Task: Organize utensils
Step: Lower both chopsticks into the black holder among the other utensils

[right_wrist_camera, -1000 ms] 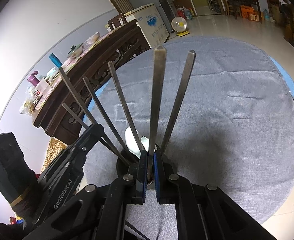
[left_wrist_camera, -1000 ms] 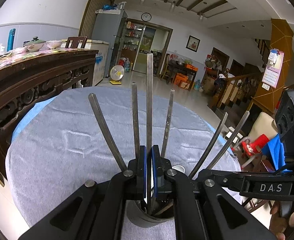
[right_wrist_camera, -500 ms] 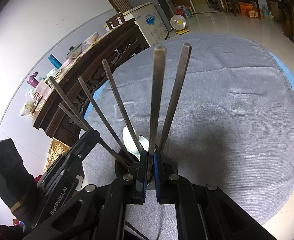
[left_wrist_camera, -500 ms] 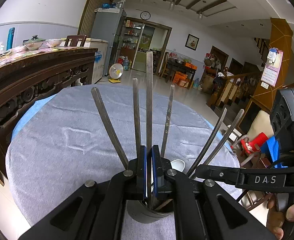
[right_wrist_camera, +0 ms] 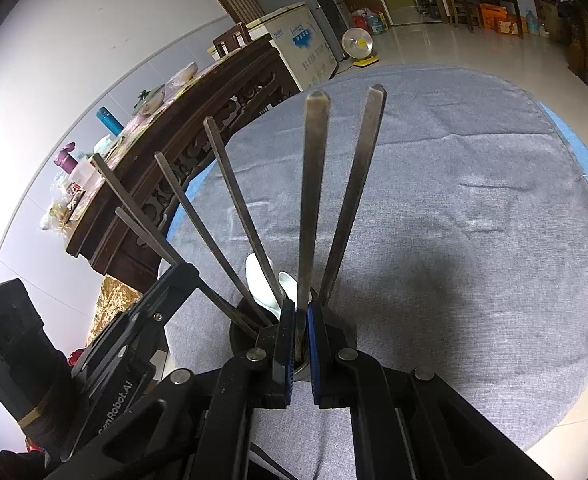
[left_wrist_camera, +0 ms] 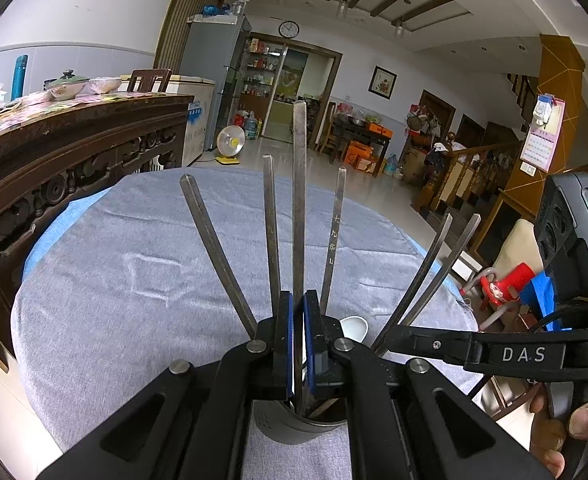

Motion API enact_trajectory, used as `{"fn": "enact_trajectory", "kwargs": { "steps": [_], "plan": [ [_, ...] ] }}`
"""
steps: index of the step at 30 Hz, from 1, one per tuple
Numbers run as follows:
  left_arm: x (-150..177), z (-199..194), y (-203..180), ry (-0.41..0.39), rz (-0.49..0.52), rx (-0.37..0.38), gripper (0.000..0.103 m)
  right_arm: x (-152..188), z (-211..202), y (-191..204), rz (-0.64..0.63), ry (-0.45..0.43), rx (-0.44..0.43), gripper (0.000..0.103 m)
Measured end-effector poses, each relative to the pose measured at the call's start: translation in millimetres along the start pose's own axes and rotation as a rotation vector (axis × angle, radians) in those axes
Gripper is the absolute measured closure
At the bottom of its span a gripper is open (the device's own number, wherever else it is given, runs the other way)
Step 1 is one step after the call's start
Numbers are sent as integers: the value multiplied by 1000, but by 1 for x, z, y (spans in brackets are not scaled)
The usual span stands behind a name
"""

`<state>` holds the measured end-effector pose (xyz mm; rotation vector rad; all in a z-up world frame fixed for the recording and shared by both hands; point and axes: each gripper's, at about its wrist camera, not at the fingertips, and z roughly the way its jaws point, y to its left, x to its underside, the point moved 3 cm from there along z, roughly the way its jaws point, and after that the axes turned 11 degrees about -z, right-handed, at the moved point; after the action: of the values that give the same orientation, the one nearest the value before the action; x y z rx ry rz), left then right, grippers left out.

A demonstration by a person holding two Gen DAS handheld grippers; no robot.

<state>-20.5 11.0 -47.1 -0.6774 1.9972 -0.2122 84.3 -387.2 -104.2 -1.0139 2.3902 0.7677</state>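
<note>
A dark metal utensil cup (left_wrist_camera: 298, 426) stands on the grey cloth at the table's near edge, holding several steel handles and a white ceramic spoon (left_wrist_camera: 354, 326). My left gripper (left_wrist_camera: 298, 300) is shut on one upright steel handle (left_wrist_camera: 300, 200) above the cup. My right gripper (right_wrist_camera: 298, 308) is shut on another upright steel handle (right_wrist_camera: 314, 184) over the same cup (right_wrist_camera: 239, 338); the white spoon (right_wrist_camera: 259, 284) shows behind it. Each gripper's arm appears in the other's view.
The round table (right_wrist_camera: 474, 220) is covered by a grey cloth over blue. A carved dark wooden sideboard (left_wrist_camera: 73, 148) with bowls and bottles stands to the left. Chairs and a red stool (left_wrist_camera: 506, 284) sit off the right edge.
Both grippers have stayed shut on their handles over the cup. The views shift slightly; the handles have sunk a little lower toward the cup.
</note>
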Motion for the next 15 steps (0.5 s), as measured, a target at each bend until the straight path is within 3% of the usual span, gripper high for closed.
{"fn": "enact_trajectory", "kwargs": {
  "steps": [15],
  "plan": [
    [-2, 0, 3, 9, -9, -7, 98, -2, 2, -2, 8, 9, -8, 96]
  ]
}}
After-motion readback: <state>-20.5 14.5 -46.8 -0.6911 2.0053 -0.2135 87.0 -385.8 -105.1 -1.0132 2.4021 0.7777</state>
